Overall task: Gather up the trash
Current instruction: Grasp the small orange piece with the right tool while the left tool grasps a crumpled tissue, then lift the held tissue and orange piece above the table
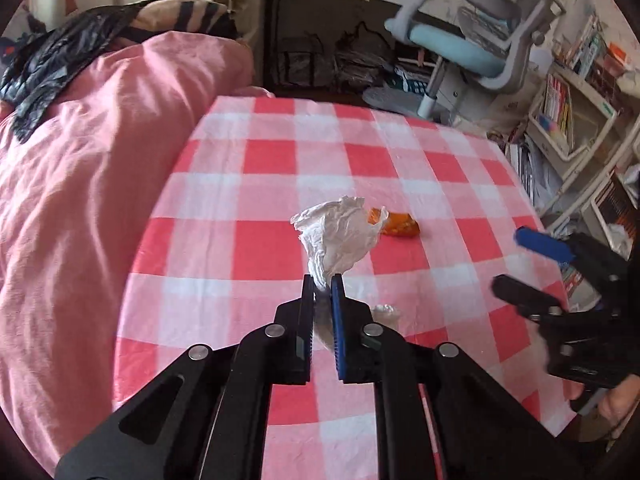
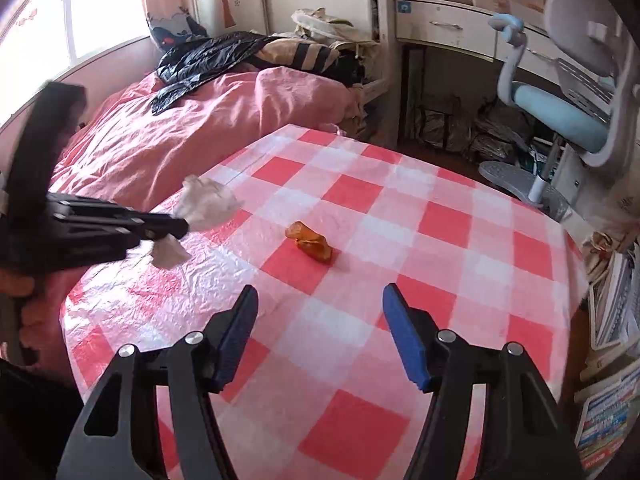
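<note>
My left gripper (image 1: 322, 283) is shut on a crumpled white tissue (image 1: 340, 236), which sticks up beyond the fingertips above the red-and-white checked table (image 1: 280, 152). The right wrist view shows that same left gripper (image 2: 182, 227) from the side with the tissue (image 2: 208, 202) at its tip. An orange wrapper (image 2: 310, 243) lies on the table, ahead of my right gripper (image 2: 319, 294), whose jaws stand open with nothing between them. In the left wrist view the orange wrapper (image 1: 398, 226) lies just behind the tissue, and the right gripper (image 1: 520, 264) shows open at the right edge. A small clear scrap (image 1: 386, 312) lies by the left gripper's fingers.
A bed with a pink cover (image 1: 100, 168) runs along the table's left side, with a black plastic bag (image 2: 208, 60) on it. A blue-and-grey desk chair (image 1: 472, 48) stands beyond the table. Bookshelves (image 1: 568, 116) crowd the right side.
</note>
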The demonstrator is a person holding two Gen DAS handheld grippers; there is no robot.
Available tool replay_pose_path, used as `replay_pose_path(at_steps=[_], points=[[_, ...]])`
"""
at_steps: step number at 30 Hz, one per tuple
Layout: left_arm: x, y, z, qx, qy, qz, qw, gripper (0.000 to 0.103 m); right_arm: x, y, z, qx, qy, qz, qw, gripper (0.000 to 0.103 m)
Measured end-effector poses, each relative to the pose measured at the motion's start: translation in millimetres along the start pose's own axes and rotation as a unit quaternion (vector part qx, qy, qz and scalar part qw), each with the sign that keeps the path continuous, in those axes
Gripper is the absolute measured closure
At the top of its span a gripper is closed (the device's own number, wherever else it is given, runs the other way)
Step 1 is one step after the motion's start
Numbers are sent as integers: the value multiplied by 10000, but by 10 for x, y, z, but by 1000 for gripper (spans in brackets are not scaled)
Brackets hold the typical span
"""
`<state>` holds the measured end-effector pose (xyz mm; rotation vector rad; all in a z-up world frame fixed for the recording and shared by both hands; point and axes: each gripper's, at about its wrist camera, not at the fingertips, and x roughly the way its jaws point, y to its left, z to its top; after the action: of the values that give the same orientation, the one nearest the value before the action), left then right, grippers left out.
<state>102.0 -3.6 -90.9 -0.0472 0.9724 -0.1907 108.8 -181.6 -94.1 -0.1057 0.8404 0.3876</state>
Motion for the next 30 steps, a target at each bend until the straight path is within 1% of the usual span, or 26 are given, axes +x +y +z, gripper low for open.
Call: replay_pose_path(at_steps=[4, 7, 9, 11, 12, 13, 18, 21, 25, 30], points=[[-260, 270, 128, -409, -289, -80, 9987, 94, 472, 145, 187, -178, 189, 131, 9996, 45], [-340, 306, 171, -422, -373, -82, 9984, 94, 730, 182, 267, -209, 303, 143, 9992, 47], [-368, 283, 180, -340, -402, -53, 9986, 94, 868, 146, 297, -173, 416, 113, 9989, 55], [-355, 248, 183, -249, -385, -38, 9989, 94, 969, 104, 293, -122, 549, 102, 9984, 72], [-343, 225, 187, -206, -371, -39, 9991, 94, 962, 86, 285, -107, 503, 73, 9987, 73], [-336, 203, 179, -176, -363, -46, 9992, 94, 944, 74, 281, -58, 512, 107, 9986, 75], [-329, 46, 160, -17, -359, -116, 9993, 94, 651, 165, 146, -241, 512, 109, 9983, 77], [-381, -68, 130, 49, -421, -201, 9989, 94, 276, 180, 37, -244, 370, 103, 9990, 77], [-497, -210, 30, 47, -503, -351, 9981, 94, -320, 66, -116, 36, 49, 36, 10000, 77], [-664, -276, -246, -23, -505, -455, 9977, 94, -872, -120, -392, 508, -243, -99, 9984, 77]])
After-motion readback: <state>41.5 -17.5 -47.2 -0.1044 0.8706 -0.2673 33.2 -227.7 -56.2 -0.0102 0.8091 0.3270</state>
